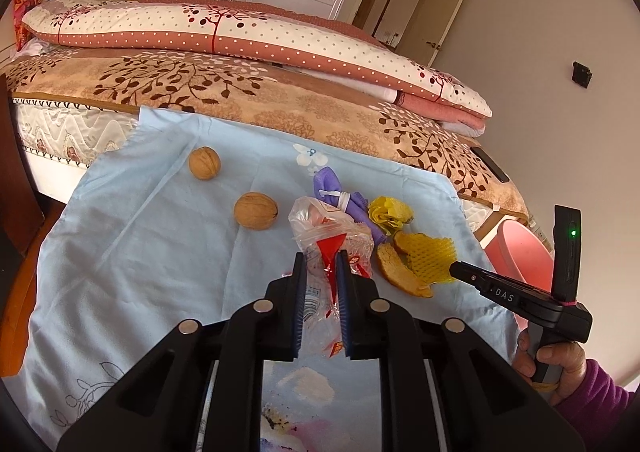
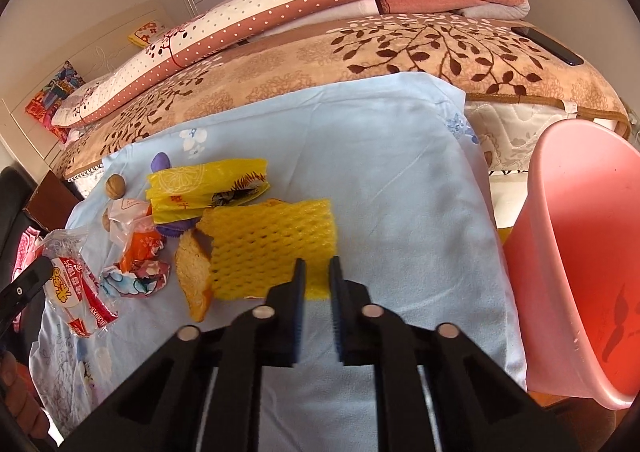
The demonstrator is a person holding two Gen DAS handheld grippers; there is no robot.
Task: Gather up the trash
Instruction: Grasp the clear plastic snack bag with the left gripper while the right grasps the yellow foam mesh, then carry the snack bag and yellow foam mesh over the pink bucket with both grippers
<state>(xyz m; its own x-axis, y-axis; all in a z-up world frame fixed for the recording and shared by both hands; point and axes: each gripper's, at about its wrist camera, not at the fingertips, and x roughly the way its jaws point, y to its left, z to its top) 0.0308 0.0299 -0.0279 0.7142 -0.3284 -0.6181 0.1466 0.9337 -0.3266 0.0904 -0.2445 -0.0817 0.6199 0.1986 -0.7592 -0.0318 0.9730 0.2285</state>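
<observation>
- The left tool is clamped on the crinkled clear-and-red plastic wrapper, ready for lifting.
- The right tool pinches the yellow foam fruit net on the light-blue cloth, beside the pink plastic bin.

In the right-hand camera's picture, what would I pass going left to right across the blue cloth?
Clear snack wrapper → crumpled orange wrapper → peel → yellow foam net → pink bin, standing past the cloth's right edge.
</observation>
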